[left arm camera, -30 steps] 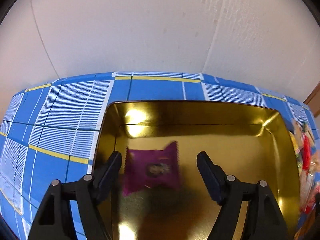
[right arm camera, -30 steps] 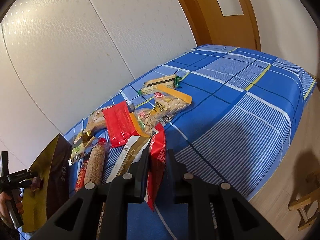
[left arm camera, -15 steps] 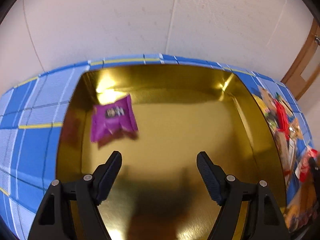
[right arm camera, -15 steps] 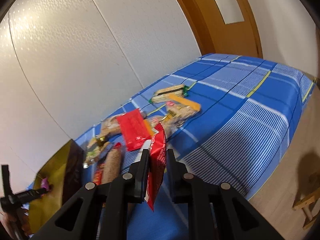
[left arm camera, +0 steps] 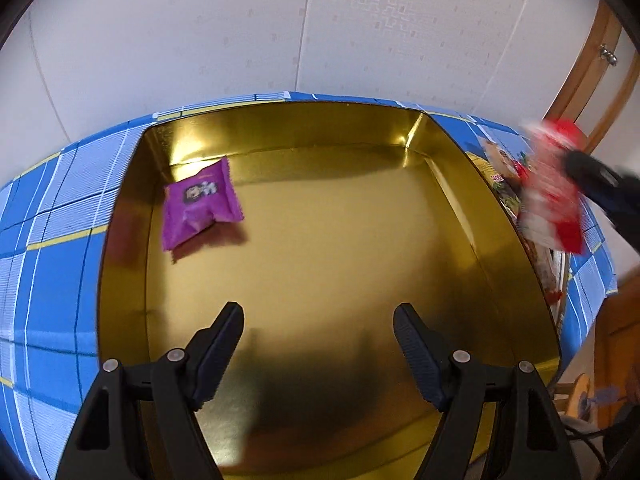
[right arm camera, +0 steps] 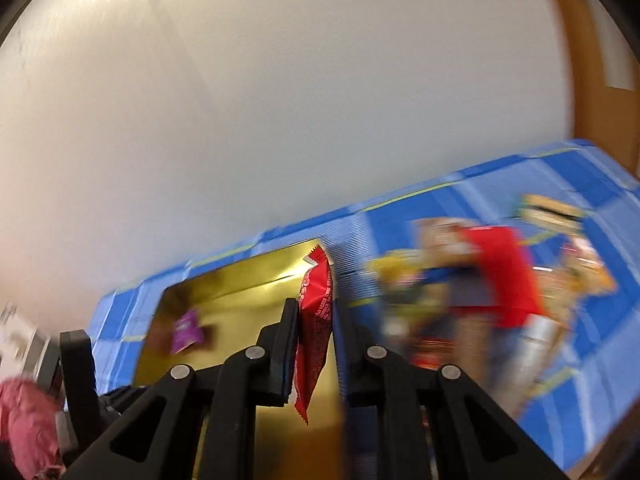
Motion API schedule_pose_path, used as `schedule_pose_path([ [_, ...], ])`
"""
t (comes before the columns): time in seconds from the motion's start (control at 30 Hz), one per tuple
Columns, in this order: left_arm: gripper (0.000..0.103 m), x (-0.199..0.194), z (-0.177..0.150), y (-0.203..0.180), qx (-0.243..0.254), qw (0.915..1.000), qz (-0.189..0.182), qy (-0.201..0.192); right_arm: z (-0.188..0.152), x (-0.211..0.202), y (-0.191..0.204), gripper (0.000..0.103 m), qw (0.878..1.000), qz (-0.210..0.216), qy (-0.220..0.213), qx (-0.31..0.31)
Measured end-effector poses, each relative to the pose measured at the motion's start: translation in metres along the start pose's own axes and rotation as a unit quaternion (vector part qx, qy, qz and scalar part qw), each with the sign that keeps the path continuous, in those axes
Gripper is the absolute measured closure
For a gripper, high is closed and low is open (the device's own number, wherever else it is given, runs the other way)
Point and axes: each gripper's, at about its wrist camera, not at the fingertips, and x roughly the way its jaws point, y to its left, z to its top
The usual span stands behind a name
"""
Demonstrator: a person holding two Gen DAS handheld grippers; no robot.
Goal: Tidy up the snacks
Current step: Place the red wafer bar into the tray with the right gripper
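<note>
Now the purple snack packet (left arm camera: pixel 200 204) sits further back than it did half a second ago, lying flat on the floor of the gold tin (left arm camera: pixel 340 264) near its far-left corner, well apart from the left gripper (left arm camera: pixel 318 344). That left gripper has pulled back toward the near rim; it hangs over the near part of the tin floor, tilted down and forward, its two black fingers (left arm camera: pixel 218 344) spread wide with nothing between them.

Over on the right, here comes the change: the right gripper (left arm camera: pixel 592 184) has swung in from the pile, and in the left wrist view it shows as a dark blur just past the tin's right wall, carrying the red snack packet (left arm camera: pixel 556 192). A second ago that packet hung above the blue checked tablecloth (left arm camera: pixel 52 264), away from the tin.

From the right wrist view, the right gripper (right arm camera: pixel 316 332) is clamped tight on the red snack packet (right arm camera: pixel 316 316), which stands on edge between the fingers, its top sticking up and its lower corner hanging below. It points across the tin's right side. Further right, the remaining snack pile (right arm camera: pixel 500 280) lies smeared by motion blur on the cloth.
</note>
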Motion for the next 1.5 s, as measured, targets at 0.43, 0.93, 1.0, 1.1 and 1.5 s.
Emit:
schedule_pose_path([
  [0.43,0.025,-0.015,-0.011,0.031,-0.029,0.9996,0.0,0.003,0.015,0.16,0.075,0.084,0.986,0.04,0.16,-0.016],
  [0.93,0.025,-0.019,-0.019,0.021,-0.047,0.9987,-0.016,0.003,0.001,0.068,0.011,0.071,0.996,-0.006,0.074,0.048],
  [1.0,0.025,-0.021,-0.021,0.012,-0.038,0.9991,-0.019,0.001,-0.005,0.05,0.006,0.071,0.997,-0.018,0.062,0.041],
  [1.1,0.025,-0.027,-0.027,-0.003,-0.02,0.9995,-0.024,-0.004,-0.012,0.028,-0.005,0.071,0.998,-0.035,0.048,0.034],
  [1.5,0.014,-0.045,-0.041,-0.054,0.025,0.9982,-0.039,-0.039,-0.065,-0.055,-0.095,0.07,0.983,-0.123,-0.038,0.129],
])
